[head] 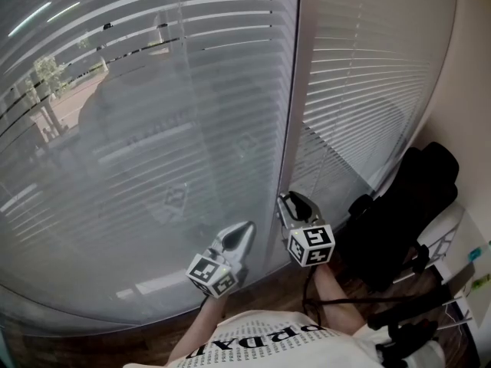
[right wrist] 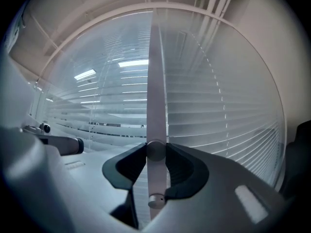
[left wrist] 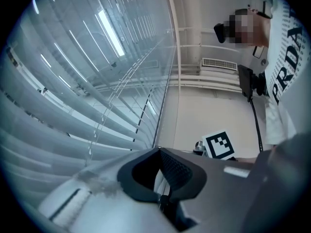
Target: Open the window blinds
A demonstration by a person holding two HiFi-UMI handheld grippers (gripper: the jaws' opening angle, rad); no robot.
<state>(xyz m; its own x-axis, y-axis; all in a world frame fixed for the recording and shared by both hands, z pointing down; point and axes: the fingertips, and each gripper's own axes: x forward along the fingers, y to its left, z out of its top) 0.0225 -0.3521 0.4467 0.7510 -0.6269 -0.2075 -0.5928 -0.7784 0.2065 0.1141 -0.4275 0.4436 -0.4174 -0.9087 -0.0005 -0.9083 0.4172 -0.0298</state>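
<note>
Two white slatted blinds cover the window, a wide left blind [head: 153, 90] and a narrower right blind [head: 368, 75]. Street and trees show faintly through the left one's slats. A pale tilt wand [right wrist: 156, 81] hangs straight down where the two blinds meet. My right gripper [right wrist: 155, 152] is shut on that wand near its lower end, and in the head view this right gripper [head: 285, 198] points at the gap between the blinds. My left gripper [head: 247, 227] sits just left of it by the left blind's slats [left wrist: 73, 125]. Seen close up, the left gripper [left wrist: 158, 150] has its tips together.
A black chair [head: 399, 221] stands close on the right, against the side wall [head: 476, 90]. A white shelf [head: 453, 232] and black cables lie beyond it. Wooden floor [head: 268, 282] runs under the window.
</note>
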